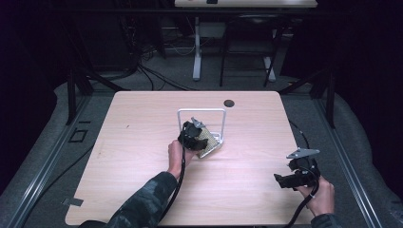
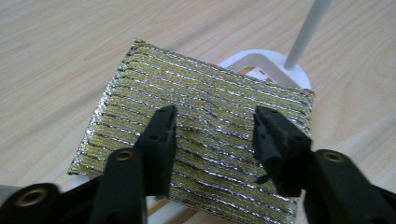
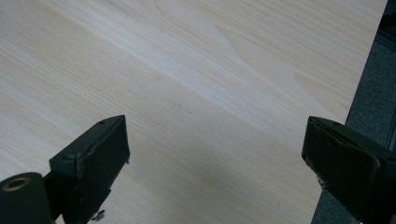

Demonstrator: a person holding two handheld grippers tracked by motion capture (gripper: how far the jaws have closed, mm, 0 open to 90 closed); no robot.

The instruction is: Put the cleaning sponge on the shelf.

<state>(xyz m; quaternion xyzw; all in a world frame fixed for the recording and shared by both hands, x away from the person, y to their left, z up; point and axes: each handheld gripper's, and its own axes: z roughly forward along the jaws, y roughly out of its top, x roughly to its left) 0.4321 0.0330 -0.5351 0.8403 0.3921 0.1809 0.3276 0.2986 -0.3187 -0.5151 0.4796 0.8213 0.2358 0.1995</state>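
A gold and silver striped scouring pad point(image 2: 205, 88) lies across the flat base point(image 2: 266, 58) of a white wire stand point(image 1: 202, 111) near the table's middle. My left gripper point(image 2: 215, 123) hovers right over the pad, jaws open, both fingertips at its surface with nothing clamped between them. In the high view the left gripper point(image 1: 192, 134) covers part of the pad point(image 1: 210, 143). My right gripper point(image 1: 279, 180) is held low by the table's front right corner, pointing left. Its jaws point(image 3: 215, 144) stand wide open over bare wood.
The light wooden table point(image 1: 138, 147) has a dark round cable hole point(image 1: 229, 102) at the back. Its right edge point(image 3: 359, 93) runs close to the right gripper, with grey floor beyond. The stand's white upright rod point(image 2: 308, 28) rises just behind the pad.
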